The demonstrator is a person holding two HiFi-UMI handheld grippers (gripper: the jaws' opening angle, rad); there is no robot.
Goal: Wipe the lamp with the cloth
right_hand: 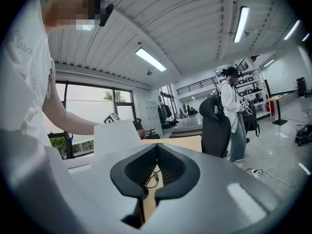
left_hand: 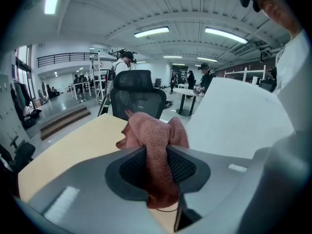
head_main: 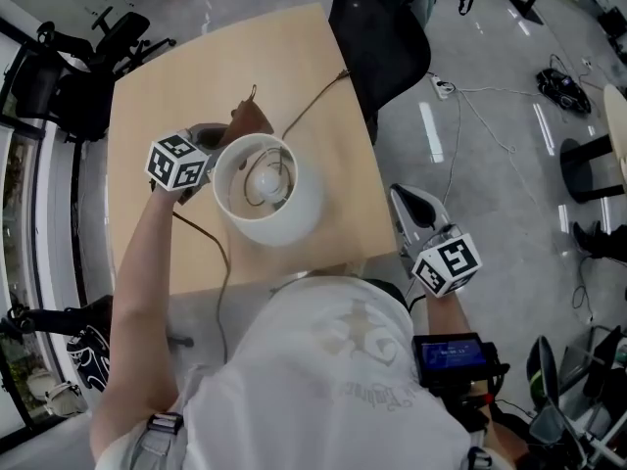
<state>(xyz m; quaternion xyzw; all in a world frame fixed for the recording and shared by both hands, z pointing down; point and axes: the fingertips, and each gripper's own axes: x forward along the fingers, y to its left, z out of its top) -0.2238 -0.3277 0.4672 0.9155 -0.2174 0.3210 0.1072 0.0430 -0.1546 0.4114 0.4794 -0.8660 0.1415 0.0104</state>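
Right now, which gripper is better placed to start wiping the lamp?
Left. The left gripper is clamped on the cloth and sits right beside the lamp, at its white shade, over the table. The right gripper is shut on nothing and hangs off the table's edge, away from the lamp.

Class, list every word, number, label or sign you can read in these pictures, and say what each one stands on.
No text reads clearly.
Shirt: pale print with script lettering, too faint to read.
Left marker cube, on the left gripper: black-and-white squares, no letters.
Right marker cube, on the right gripper: the same.
Small screen: too small to read.
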